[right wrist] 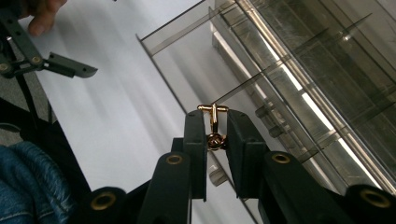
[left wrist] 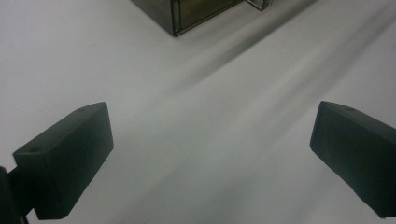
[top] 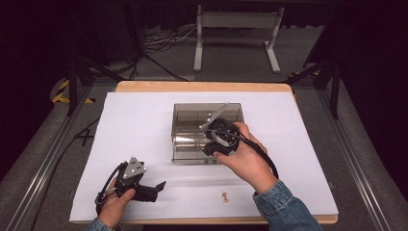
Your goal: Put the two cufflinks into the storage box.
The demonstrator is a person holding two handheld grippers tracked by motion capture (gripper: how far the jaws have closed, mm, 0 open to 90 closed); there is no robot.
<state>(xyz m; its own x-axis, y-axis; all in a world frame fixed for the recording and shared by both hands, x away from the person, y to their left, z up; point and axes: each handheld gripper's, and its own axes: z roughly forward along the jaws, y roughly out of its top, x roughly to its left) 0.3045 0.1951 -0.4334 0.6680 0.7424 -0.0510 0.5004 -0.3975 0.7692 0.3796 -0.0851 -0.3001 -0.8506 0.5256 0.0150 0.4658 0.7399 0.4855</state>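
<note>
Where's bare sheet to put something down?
Free: the white sheet left of the clear divided box, and right of it to the sheet's edge. Crowded: near edge, with left tool, small gold piece and right forearm.

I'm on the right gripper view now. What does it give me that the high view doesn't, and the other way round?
Right gripper view only: the gold cufflink pinched between the right tool, toggle bar up, and the smoked box's thin inner dividers up close.

High view only: the whole layout, with a second small gold piece lying on the white sheet near the table's front edge, and the floor and metal stand behind the table.

Both: the clear smoked box, the white sheet, and the left tool resting open at the side.
</note>
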